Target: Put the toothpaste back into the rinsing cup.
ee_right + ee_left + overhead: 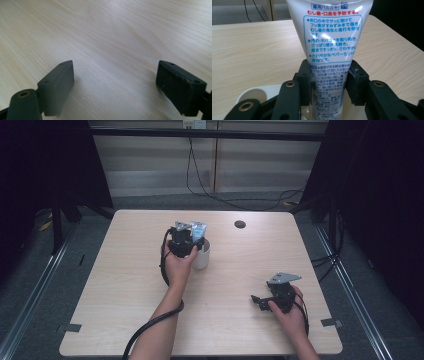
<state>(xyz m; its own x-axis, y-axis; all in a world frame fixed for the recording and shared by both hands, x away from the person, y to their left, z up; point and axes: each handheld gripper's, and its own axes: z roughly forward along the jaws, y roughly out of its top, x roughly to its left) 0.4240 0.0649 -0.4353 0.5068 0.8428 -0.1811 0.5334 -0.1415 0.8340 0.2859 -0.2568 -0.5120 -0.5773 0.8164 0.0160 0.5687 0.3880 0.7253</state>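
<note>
Nearest the person, the right tongs (261, 301) rest low on the tabletop (125, 285) with the jaws spread wide and nothing between them; in the right gripper view only bare wood grain lies between and beyond the two black pads (58, 83). These tongs stand well apart from the cup, so they could not steady it at once if it shifted.

Farther off, the left tongs (329, 82) pinch a white toothpaste tube (329, 32) across its lower body; the tube rises upright between the jaws, its printed blue and red Japanese text facing the left gripper view. Just below and behind these tongs sits a white cup (202, 256), its rim (249, 93) curving under the left jaw; the tube's lower end appears to reach down into it, though how deep it goes is hidden.

The risks, as I judge them: the tube is soft and glossy, so a hard squeeze may buckle it or let it slide through the pads; the cup looks light, and a sideways pull on the tube, or a knock from the jaw against the rim, could tip it; if the tube is released while leaning, its tall body could topple the cup.
</note>
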